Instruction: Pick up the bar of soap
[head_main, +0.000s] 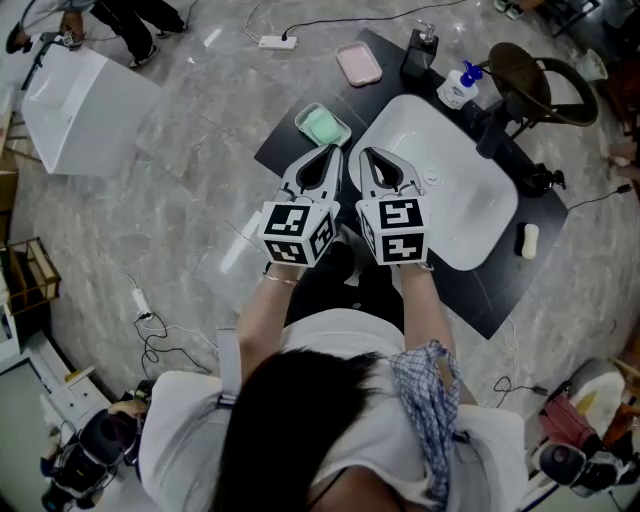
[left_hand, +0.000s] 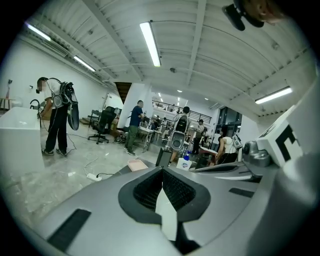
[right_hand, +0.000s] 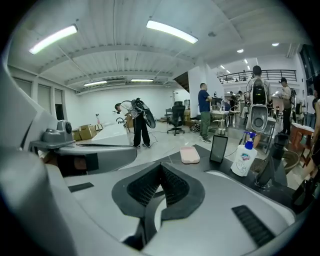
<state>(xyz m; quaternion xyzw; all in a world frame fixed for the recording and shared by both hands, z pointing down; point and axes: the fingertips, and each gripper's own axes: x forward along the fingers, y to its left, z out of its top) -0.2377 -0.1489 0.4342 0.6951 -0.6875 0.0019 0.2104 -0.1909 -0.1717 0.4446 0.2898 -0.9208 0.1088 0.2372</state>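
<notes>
On the counter (head_main: 495, 290), just right of the sink (head_main: 500, 200), the soap (head_main: 529, 240) lay lengthwise pointing away. The right gripper (head_main: 364, 152) was nearer than the left gripper (head_main: 333, 150); both had fingers pressed together, empty.

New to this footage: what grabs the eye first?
Centre of the head view: the left gripper and right gripper, each with a black-and-white marker cube, hover side by side, tongs shut and empty. Beside them a white sink basin sits in a black table, a white bar of soap lying right of it.
</notes>
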